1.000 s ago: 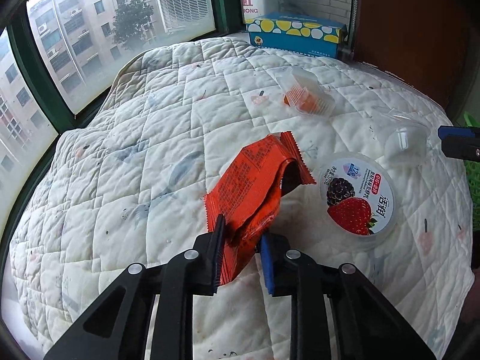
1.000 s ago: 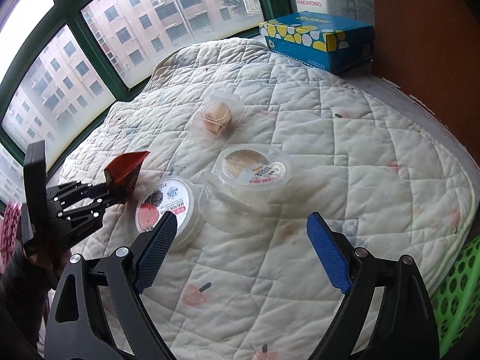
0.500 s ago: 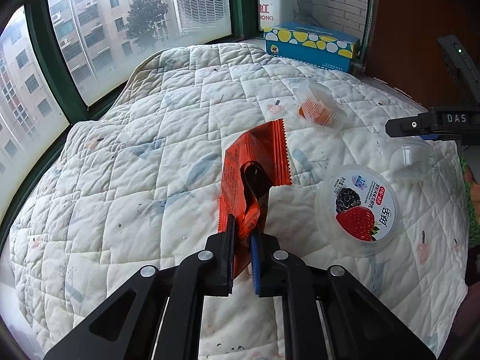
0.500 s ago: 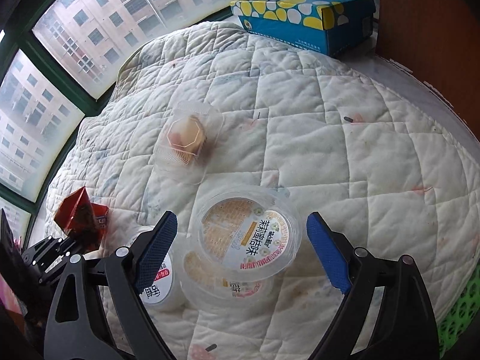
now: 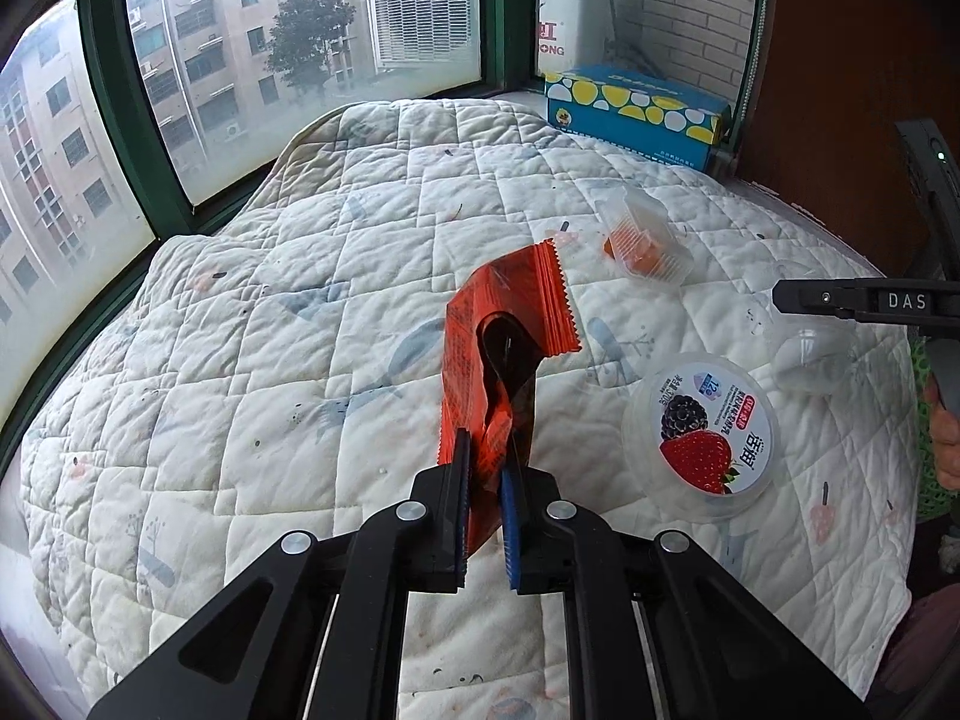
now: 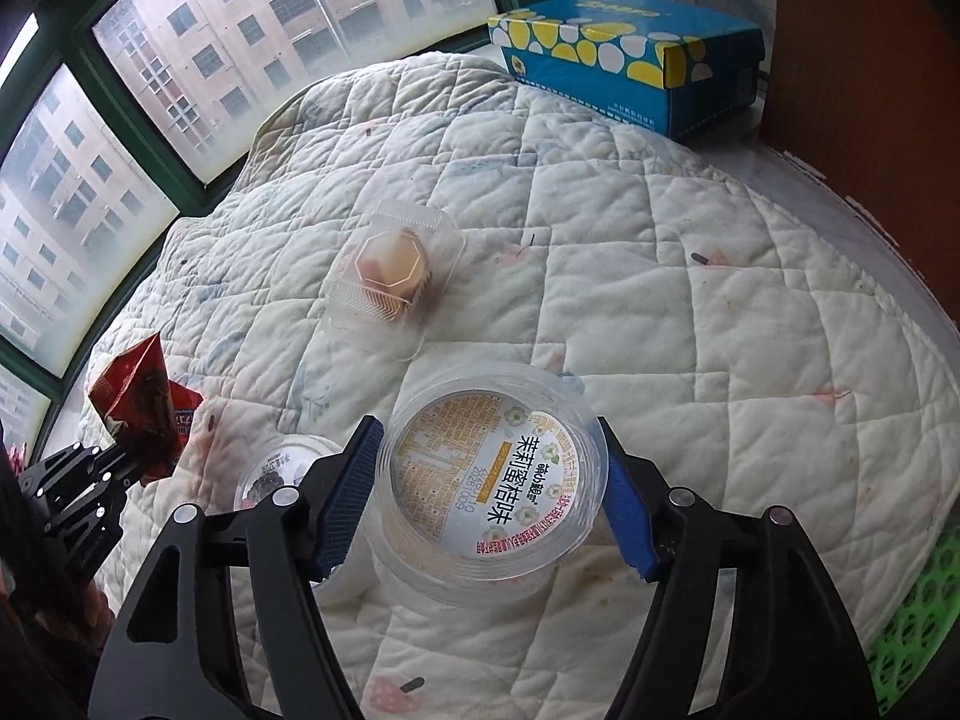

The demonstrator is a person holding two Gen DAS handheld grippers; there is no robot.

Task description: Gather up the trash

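Over on the left, the left gripper (image 5: 485, 495) has its fingers pinched tight on the lower end of a crinkled orange-red foil snack wrapper (image 5: 504, 354), held clear above the white quilted bed cover (image 5: 270, 330); its long axis stands nearly upright, torn mouth gaping and serrated top edge pointing up and away. Moving right, a round clear plastic cup with a berry-printed lid (image 5: 702, 435) lies flat, untouched, and further back sits a small clear clamshell box holding an orange-brown cake (image 6: 390, 267). On the right, the right gripper (image 6: 489, 501) has just been closing, its blue fingers (image 6: 345, 498) bracketing a round clear plastic tub with a yellow-and-white label (image 6: 495, 480) and seemingly touching its rim. To my eye it should squeeze gently and level across the widest part, since that thin wall could buckle or pop out. The tub sits label up, with no long axis to speak of.
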